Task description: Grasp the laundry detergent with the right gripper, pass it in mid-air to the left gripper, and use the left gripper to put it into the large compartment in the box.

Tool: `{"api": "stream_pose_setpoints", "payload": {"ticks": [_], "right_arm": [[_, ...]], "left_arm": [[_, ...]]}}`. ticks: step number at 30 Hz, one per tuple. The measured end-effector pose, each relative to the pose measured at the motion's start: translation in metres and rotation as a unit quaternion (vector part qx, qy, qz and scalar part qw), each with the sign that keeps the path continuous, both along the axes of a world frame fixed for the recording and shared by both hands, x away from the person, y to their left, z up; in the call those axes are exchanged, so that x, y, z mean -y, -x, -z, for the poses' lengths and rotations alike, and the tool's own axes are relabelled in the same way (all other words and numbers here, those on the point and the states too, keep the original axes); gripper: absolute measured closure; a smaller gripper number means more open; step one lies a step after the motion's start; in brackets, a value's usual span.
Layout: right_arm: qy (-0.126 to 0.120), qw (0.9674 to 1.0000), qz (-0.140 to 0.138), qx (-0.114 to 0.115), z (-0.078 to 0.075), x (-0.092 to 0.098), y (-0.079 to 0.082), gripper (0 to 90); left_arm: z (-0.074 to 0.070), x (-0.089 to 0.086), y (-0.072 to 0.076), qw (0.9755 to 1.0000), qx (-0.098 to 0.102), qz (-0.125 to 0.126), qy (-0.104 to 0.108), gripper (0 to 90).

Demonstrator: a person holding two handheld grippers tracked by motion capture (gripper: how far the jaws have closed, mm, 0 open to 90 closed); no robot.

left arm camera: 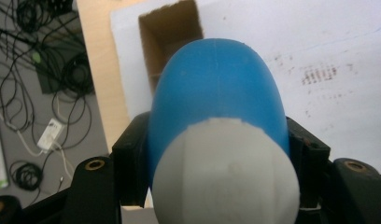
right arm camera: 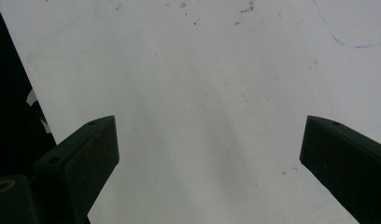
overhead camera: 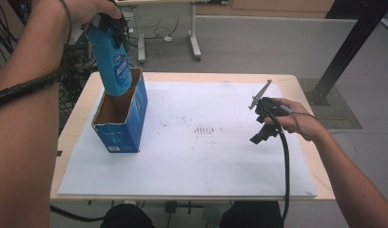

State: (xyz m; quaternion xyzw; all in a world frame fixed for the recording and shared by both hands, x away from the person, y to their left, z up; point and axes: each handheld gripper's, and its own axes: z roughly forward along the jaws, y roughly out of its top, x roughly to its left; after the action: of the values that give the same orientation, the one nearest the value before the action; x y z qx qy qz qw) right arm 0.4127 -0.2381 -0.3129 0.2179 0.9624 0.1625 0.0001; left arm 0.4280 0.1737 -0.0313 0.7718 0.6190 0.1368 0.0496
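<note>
**Bottle over carton mouth, needs squaring up before it goes down**

Nearest the lens in the left gripper view: the white cap end [left arm camera: 226, 172] of the blue bottle [left arm camera: 216, 93], clamped between the left gripper [left arm camera: 221, 154] jaws, one black jaw pressing each side. High view has the same bottle [overhead camera: 112, 61] hanging below that gripper [overhead camera: 106, 21], bottom end at the open top of the blue carton [overhead camera: 121, 118], slightly tilted and near the carton's far rim.

Right gripper [right arm camera: 209, 154]: jaws wide apart, nothing between them, white sheet [right arm camera: 202, 70] under it. High view puts it [overhead camera: 264, 124] well off to the side of the carton, over the worktop [overhead camera: 306, 85].

Doing the step well, as a judgement:
- Bring the bottle upright and centre it over the opening [left arm camera: 172, 35] before lowering; tilted, its base likely catches a wall.
- Carton is light, open cardboard; it may slide or tip. The free right gripper could steady a wall.
- Lower slowly, release only once the bottle bears on the carton floor.

Writing: bottle carries a white-on-blue label, too blurred to read. Carton front has a small printed word and a white barcode-like patch low down, also unreadable.
</note>
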Motion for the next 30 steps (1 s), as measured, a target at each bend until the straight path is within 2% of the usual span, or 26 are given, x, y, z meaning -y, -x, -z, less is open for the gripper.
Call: {"api": "stream_pose_setpoints", "payload": {"ticks": [5, 10, 16, 30], "right_arm": [[-0.005, 1.0000, 0.000, 0.000, 0.001, -0.001, -0.001, 4.7], [-0.007, 1.0000, 0.000, 0.000, 0.002, -0.001, -0.001, 4.7], [-0.011, 0.9999, 0.001, 0.000, 0.001, 0.000, 0.000, 4.6], [-0.013, 0.9999, -0.006, -0.003, 0.002, -0.002, 0.000, 4.8]], "left_arm": [[0.009, -0.008, -0.006, 0.9998, -0.001, -0.018, -0.006, 37.9], [0.018, -0.011, -0.009, 0.9997, -0.004, -0.024, -0.006, 38.0], [0.040, -0.016, -0.015, 0.9994, -0.010, -0.033, -0.001, 37.9], [0.078, -0.022, -0.020, 0.9990, -0.021, -0.039, -0.001, 37.9]]}}
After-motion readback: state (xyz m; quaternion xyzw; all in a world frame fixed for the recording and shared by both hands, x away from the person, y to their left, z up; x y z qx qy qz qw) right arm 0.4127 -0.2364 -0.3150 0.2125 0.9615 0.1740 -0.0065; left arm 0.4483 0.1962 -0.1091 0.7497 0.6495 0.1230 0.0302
